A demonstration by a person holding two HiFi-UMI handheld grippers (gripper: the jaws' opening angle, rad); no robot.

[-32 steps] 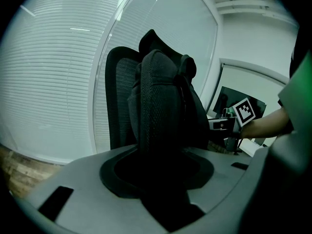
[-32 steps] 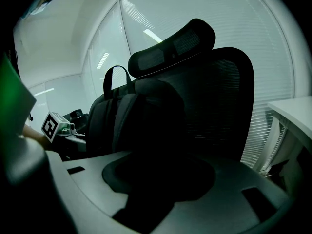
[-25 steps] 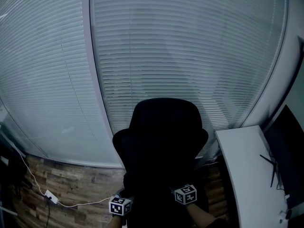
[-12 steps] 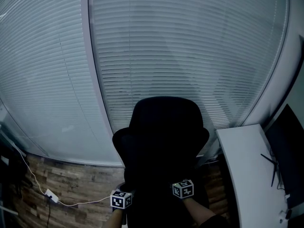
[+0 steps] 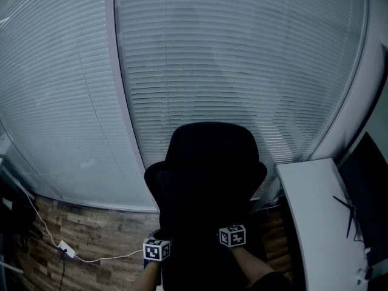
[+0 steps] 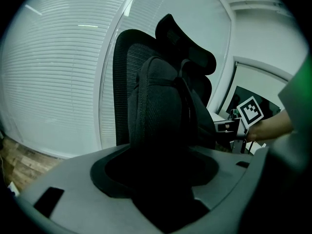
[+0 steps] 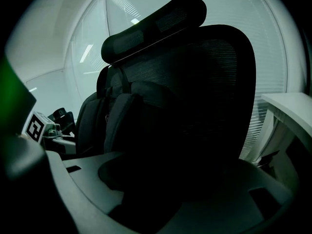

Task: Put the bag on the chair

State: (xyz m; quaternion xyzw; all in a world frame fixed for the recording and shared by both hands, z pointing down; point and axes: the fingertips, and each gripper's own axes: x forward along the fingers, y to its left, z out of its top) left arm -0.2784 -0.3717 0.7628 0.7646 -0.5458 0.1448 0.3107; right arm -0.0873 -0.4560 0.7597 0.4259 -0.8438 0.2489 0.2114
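Over at eight o'clock from the chair (image 5: 209, 162), a thin white cable (image 5: 42, 229) runs down to a small white adapter (image 5: 65, 251) on the wood-plank floor (image 5: 91, 235). Pale blinds (image 5: 230, 59) fill the whole wall behind.

The left tongs (image 5: 159, 242) reach in at the chair's seven o'clock. Their jaws have just been opening and now stand released. The dark bag (image 6: 161, 106) fills the space straight ahead of them. It is too dim there to tell whether fabric is touching the pads.

The bag stands upright on the seat, leaning back against the mesh backrest, below the curved headrest (image 6: 187, 45). From above it melts into the black of the chair.

At the chair's five o'clock the right tongs (image 5: 230, 228) point in at the same bag from the other side. Their jaws too have just been spreading and are let go, with only darkness between them.

A white table (image 5: 315, 223) curves away at three o'clock, just beside the chair.
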